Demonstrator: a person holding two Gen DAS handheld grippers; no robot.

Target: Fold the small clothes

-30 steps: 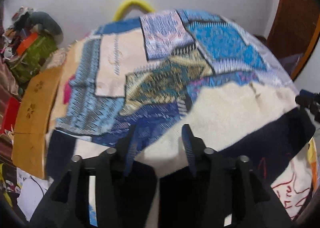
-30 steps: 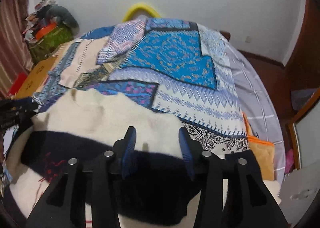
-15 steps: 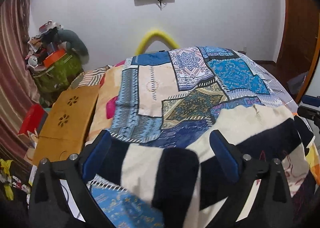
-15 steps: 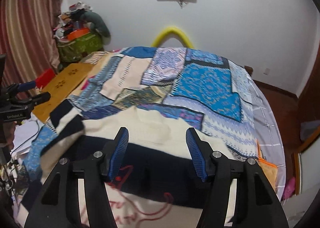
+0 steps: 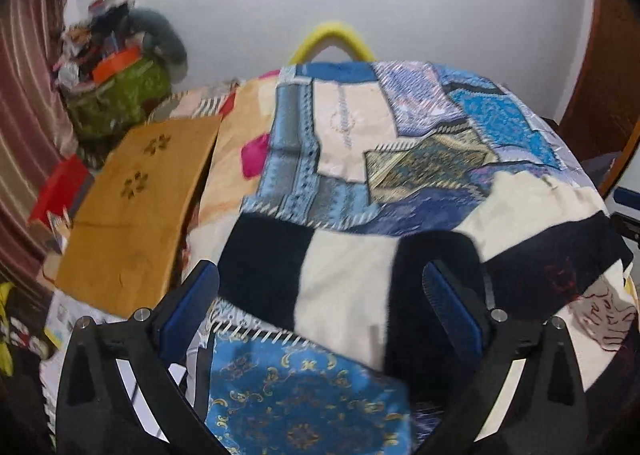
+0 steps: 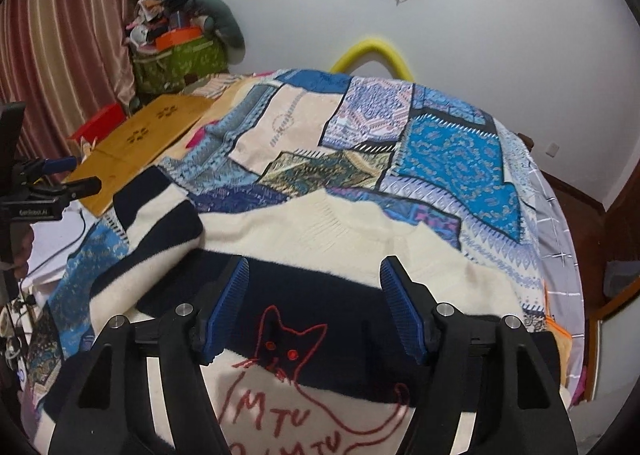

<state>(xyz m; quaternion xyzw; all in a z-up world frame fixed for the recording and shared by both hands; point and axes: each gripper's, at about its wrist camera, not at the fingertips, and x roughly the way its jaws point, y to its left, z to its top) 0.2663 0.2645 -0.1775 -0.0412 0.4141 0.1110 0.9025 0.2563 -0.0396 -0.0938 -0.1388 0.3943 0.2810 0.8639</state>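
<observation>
A small cream and navy striped sweater [image 6: 328, 239] with a red cat drawing lies spread on the patchwork bed cover [image 6: 448, 151]. Its striped sleeve [image 5: 344, 279] lies out to the left. My left gripper [image 5: 320, 303] is open and empty, raised above that sleeve. My right gripper [image 6: 314, 303] is open and empty above the sweater's navy chest band. The left gripper also shows in the right wrist view [image 6: 52, 185], at the bed's left edge.
A tan wooden board [image 5: 132, 211] lies by the bed's left side. A green bag heaped with clutter [image 5: 116, 95] stands in the far left corner. A yellow foam arch [image 6: 372, 55] rises behind the bed. A wooden door frame [image 5: 600, 75] is on the right.
Both grippers have opened and lifted off the sweater. The left one let go of the sleeve, which now lies spread to the left. Both cameras have pulled back and up.
</observation>
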